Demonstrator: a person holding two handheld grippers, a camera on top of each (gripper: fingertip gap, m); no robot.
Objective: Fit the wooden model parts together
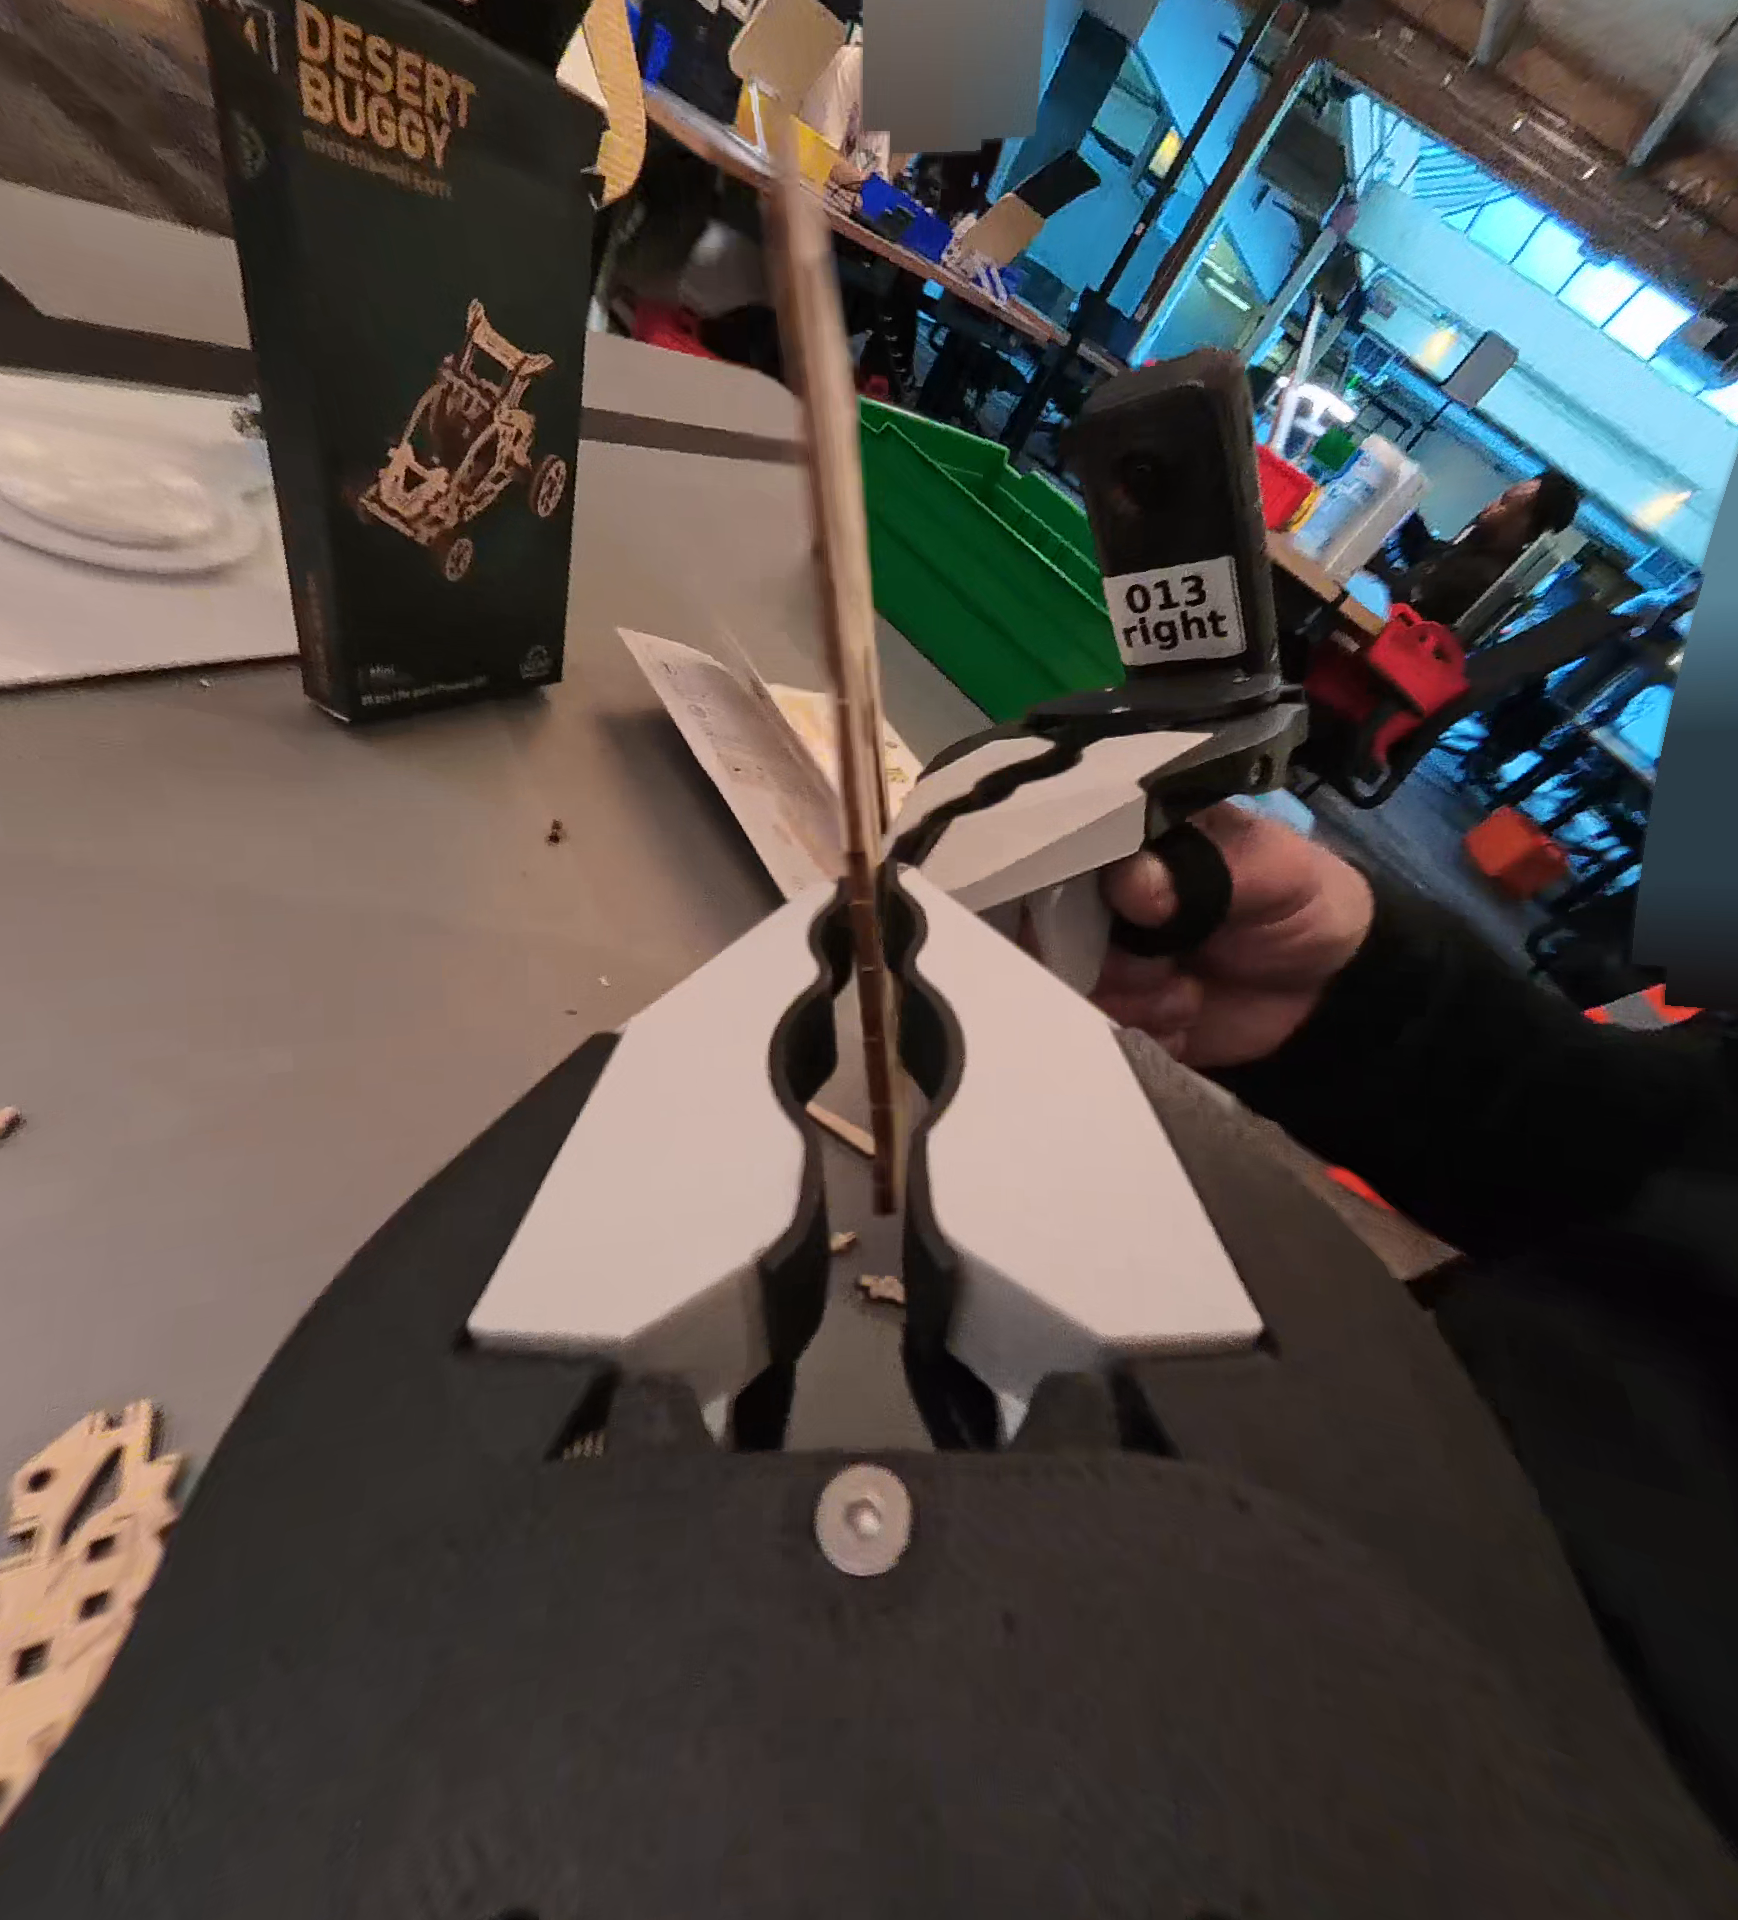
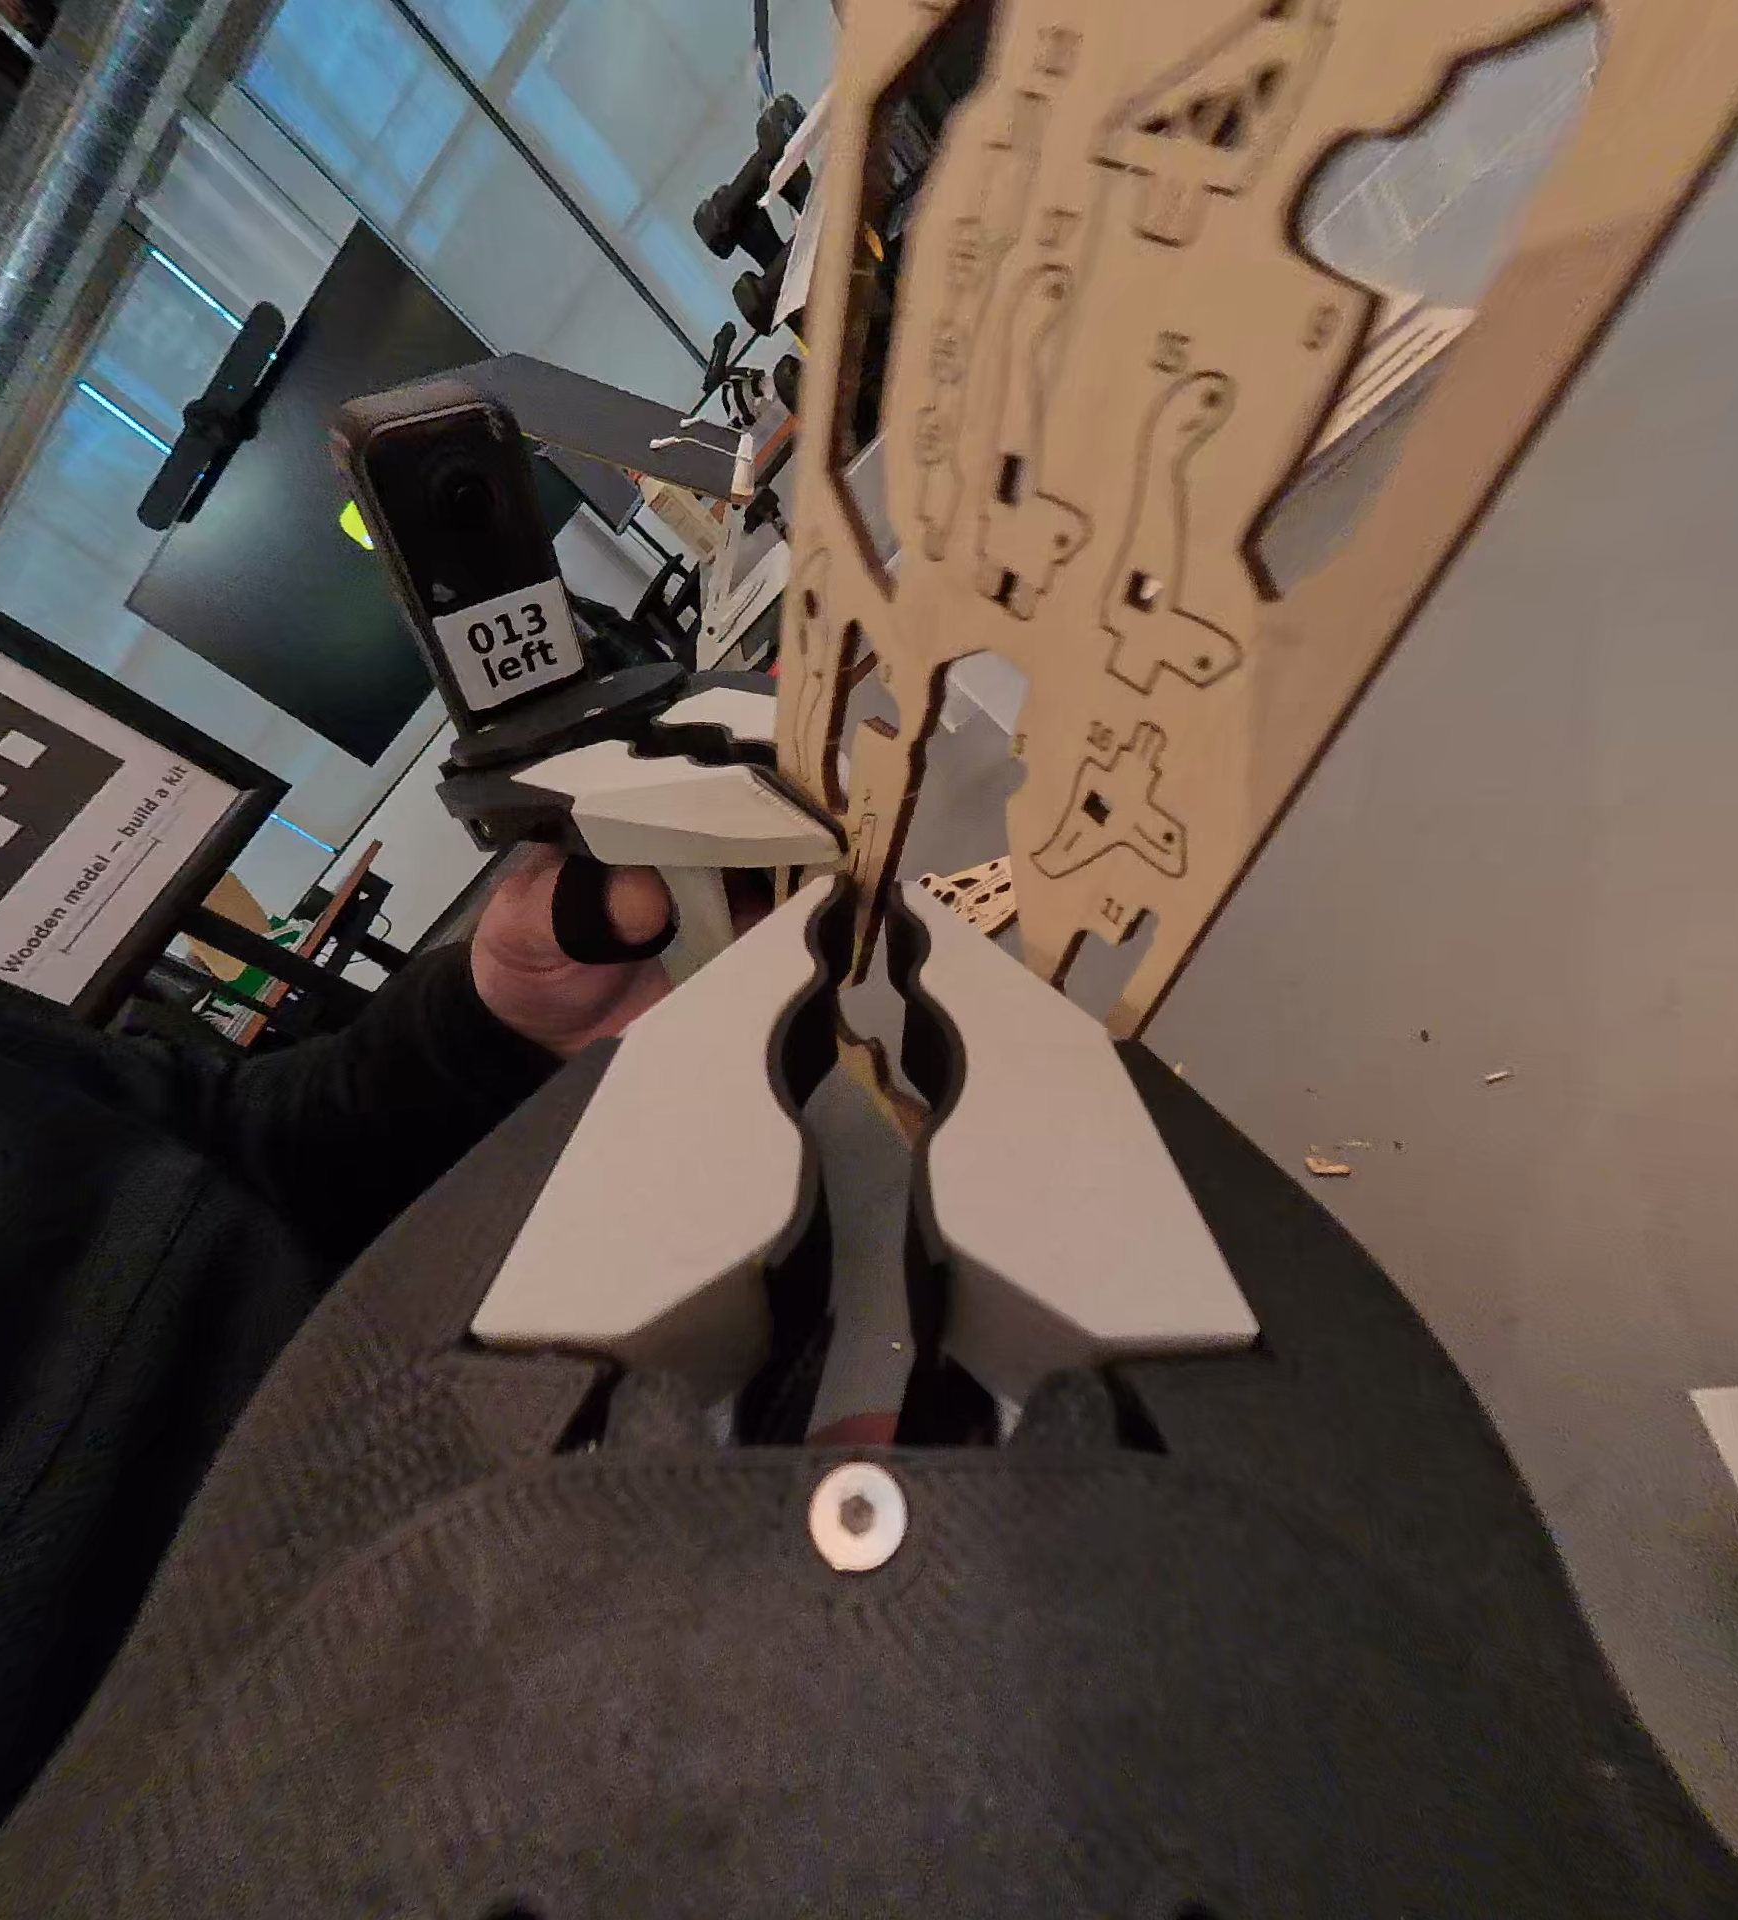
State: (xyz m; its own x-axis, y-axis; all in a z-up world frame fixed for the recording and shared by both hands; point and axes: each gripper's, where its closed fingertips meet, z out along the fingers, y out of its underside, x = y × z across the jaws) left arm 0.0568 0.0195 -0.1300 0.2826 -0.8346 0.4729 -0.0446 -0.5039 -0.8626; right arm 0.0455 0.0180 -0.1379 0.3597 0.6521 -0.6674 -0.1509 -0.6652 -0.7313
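Both grippers pinch the tan laser-cut plywood parts sheet (image 2: pixel 1104 436), upright above the grey table (image 1: pixel 169 935): left gripper (image 1: pixel 870 914) steadies its edge, right gripper (image 2: pixel 860 914) clamps a strip beside it, likely to snap a part free.

- The wooden sheet (image 2: pixel 1083 436) is thin pale plywood, matt, with dark scorched edges along its cut outlines.
- The left gripper (image 1: pixel 870 914) has smooth matt white plastic fingers (image 1: pixel 699 1122) lined with black rubbery wavy pads; its body is rough, grainy black plastic with a shiny metal screw (image 1: pixel 863 1522).
- The right gripper (image 2: pixel 870 914) looks made the same way.
- The table (image 1: pixel 169 935) is smooth matt grey.
- The box (image 1: pixel 408 343) is dark card with a slight sheen.
- The bin (image 1: pixel 969 540) is glossy green plastic.
- The leaflet (image 1: pixel 730 727) is thin white paper.
- The sleeve (image 1: pixel 1467 1091) is dark matt cloth.
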